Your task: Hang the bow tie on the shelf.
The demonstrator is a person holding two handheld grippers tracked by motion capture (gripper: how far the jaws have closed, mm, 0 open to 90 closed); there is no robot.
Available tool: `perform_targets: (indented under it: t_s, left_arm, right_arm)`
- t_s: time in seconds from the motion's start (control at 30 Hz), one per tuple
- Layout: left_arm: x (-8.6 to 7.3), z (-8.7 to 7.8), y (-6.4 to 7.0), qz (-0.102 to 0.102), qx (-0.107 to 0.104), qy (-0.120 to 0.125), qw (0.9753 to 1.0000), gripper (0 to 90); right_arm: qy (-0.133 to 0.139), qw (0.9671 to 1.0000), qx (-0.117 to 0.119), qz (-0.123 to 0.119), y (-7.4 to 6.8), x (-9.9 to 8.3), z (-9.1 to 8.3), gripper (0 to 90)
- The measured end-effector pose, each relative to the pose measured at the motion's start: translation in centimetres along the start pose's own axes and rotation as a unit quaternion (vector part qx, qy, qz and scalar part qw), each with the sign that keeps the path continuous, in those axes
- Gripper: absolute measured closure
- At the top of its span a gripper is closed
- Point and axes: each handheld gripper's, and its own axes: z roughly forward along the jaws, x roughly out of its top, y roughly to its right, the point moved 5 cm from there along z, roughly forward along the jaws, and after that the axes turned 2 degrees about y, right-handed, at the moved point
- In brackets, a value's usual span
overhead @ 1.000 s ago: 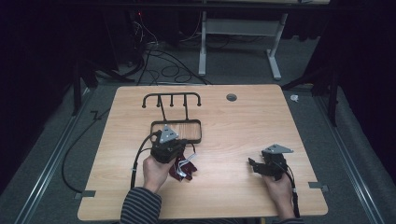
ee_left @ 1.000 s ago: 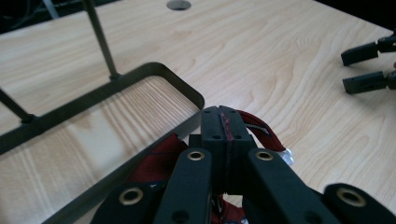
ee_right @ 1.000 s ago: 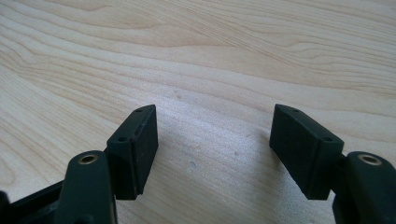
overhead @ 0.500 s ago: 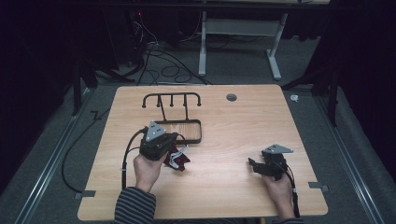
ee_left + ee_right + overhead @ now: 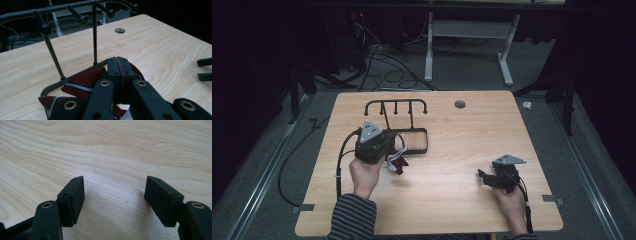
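I have the left gripper (image 5: 117, 65) pressed shut on a red striped tie (image 5: 82, 83), a thin edge of the fabric showing as a red line between the two pads. In the high view the tie (image 5: 397, 162) hangs and bunches just below the left gripper (image 5: 384, 152), near the front edge of the black wire rack (image 5: 409, 132) that stands on the bench (image 5: 452, 150).

I judge the tie to be very light, soft and limp: it will fold and droop wherever it is not supported, and woven cloth like this is likely smooth enough to slide out of a loose pinch. It is not fragile, so a firm squeeze should do no harm. The best hold, I think, is across the flat width of a single or doubled layer, close to a fold, as I have it now; a hold near one end would let the rest trail and possibly snag on the rack's pegs (image 5: 80, 16).

My right gripper (image 5: 115, 202) is spread wide and holds nothing, with only bare wood between its pads. It rests low over the bench at the near right, well apart from the tie.
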Motion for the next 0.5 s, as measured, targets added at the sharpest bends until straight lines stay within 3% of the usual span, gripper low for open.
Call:
perform_targets:
  t_s: [0.5]
  left_arm:
    - [2.1,0.9,-0.9,-0.001,0.022,0.008,0.9997,90.0]
  right_arm:
    - [0.001,1.0000,0.001,0.000,0.0,0.0,0.0,33.9]
